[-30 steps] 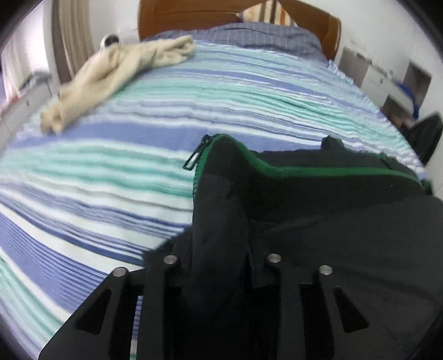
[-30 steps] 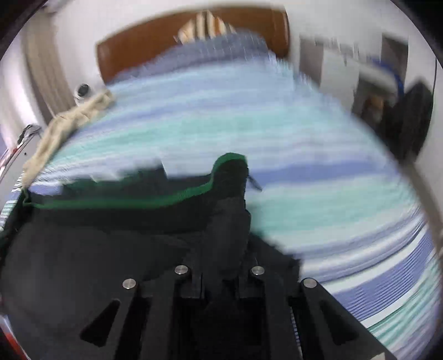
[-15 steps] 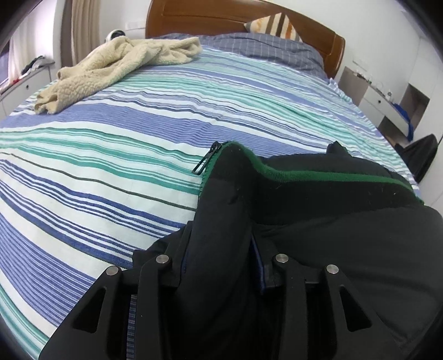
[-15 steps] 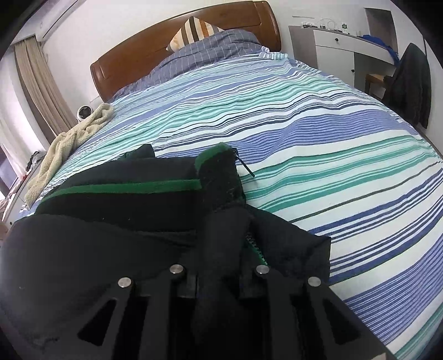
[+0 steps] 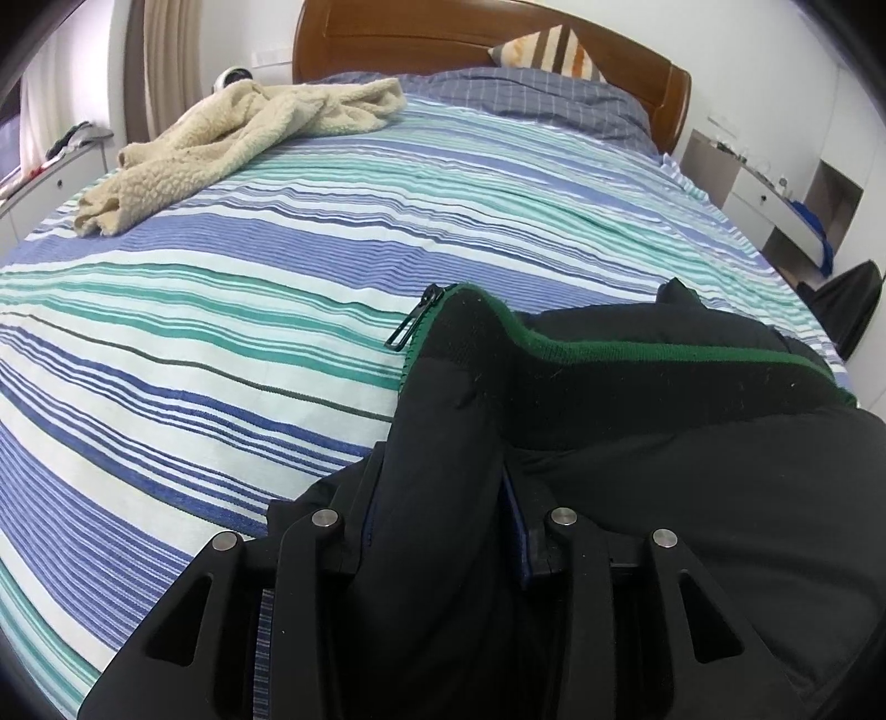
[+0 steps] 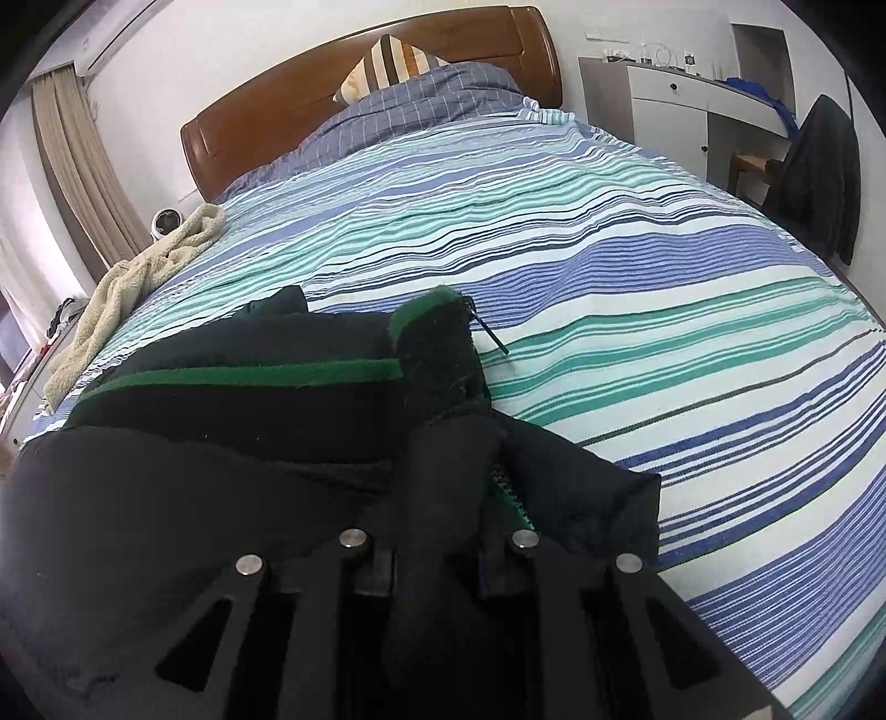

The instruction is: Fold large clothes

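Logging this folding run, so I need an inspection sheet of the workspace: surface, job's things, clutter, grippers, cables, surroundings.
Surface: bed with a striped blue, green and white cover.
Job's things: black jacket with green trim, bunched near the grippers; zipper pull lies on the cover.
Clutter: cream fleece crumpled near the headboard.
Grippers: left gripper and right gripper each shut on a jacket fold.
Cables: nothing seen.
Surroundings: wooden headboard, striped pillow, white desk, dark garment on a chair, curtain.

Matt black cloth jacket (image 5: 692, 487), fleecy cream blanket (image 5: 232, 138), glossy wooden headboard (image 5: 443, 39).
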A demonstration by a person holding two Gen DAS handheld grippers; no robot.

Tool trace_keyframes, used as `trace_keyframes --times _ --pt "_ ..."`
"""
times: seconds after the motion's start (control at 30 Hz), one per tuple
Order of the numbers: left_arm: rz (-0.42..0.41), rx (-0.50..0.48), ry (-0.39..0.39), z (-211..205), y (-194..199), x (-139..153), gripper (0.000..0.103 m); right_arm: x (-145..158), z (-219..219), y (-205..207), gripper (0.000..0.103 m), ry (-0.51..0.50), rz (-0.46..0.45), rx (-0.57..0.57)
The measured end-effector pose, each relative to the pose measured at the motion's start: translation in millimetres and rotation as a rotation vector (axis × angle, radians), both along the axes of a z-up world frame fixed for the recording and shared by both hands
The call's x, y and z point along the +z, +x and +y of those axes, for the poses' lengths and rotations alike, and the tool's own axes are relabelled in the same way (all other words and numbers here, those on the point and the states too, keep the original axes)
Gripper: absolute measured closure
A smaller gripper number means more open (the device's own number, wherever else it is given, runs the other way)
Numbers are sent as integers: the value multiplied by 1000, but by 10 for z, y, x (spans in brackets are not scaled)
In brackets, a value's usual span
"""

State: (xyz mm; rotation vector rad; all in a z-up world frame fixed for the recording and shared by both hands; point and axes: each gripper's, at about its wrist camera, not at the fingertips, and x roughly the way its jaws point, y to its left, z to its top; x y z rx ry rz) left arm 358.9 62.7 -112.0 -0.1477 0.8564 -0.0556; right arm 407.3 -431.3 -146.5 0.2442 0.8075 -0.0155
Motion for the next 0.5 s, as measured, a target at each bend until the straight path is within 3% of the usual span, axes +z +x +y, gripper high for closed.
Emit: trace_keyframes --times 0.5 --pt "7 10 44 -21 25 -1 63 -30 -63 -24 86 43 -26 -10"
